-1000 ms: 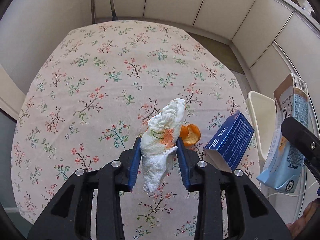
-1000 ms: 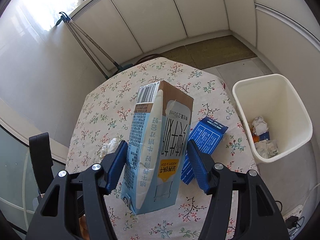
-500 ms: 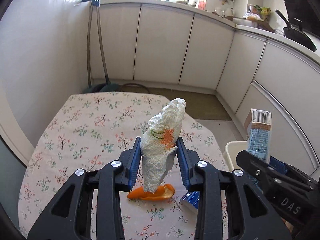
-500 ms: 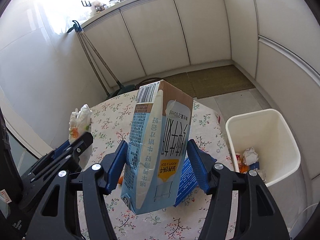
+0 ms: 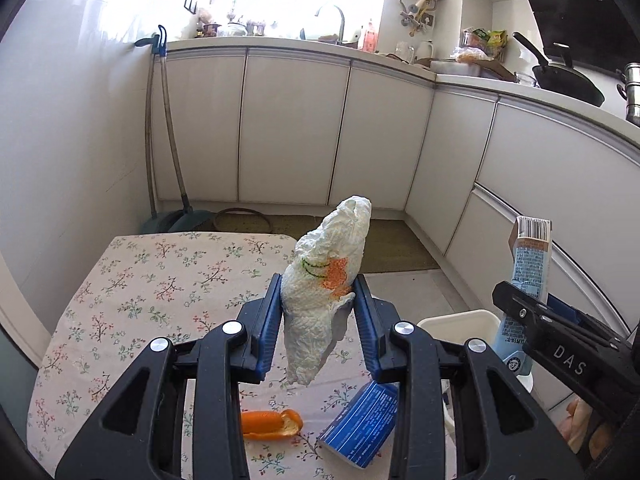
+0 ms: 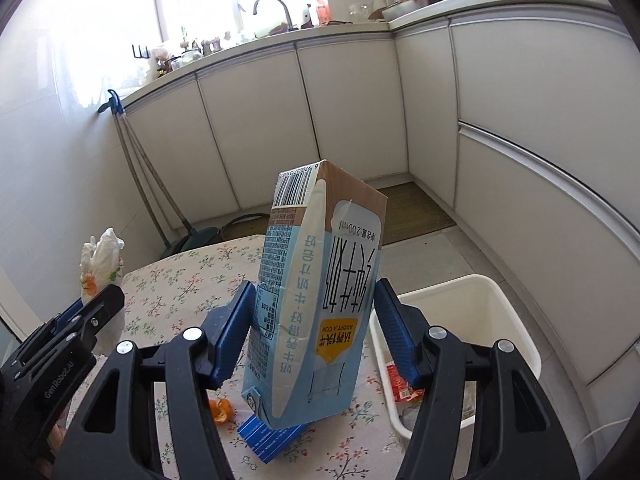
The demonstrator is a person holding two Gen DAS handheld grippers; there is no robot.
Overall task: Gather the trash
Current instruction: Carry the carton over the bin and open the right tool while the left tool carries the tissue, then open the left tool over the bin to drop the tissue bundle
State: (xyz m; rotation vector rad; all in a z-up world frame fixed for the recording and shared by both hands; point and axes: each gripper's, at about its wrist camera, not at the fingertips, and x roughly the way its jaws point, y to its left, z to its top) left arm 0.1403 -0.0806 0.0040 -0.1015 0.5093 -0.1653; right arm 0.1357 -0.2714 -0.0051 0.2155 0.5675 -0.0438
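1. Trash, left wrist view: a crumpled white paper wad with orange stain (image 5: 326, 280) sits centre frame, clamped between the left gripper (image 5: 318, 312) and its blue pads, above the floral tablecloth table (image 5: 160, 280).
2. Lower centre, a curled orange peel (image 5: 270, 424) and blue cardboard box (image 5: 360, 426) lie on the cloth.
3. Right wrist view: a light-blue milk carton (image 6: 316, 300), upside down, fills the centre, gripped by the right gripper (image 6: 314, 332).
4. Lower right stands a cream plastic bin (image 6: 516, 332).

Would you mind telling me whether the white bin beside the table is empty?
Not empty. The right wrist view shows a red wrapper and other scraps lying inside the white bin.
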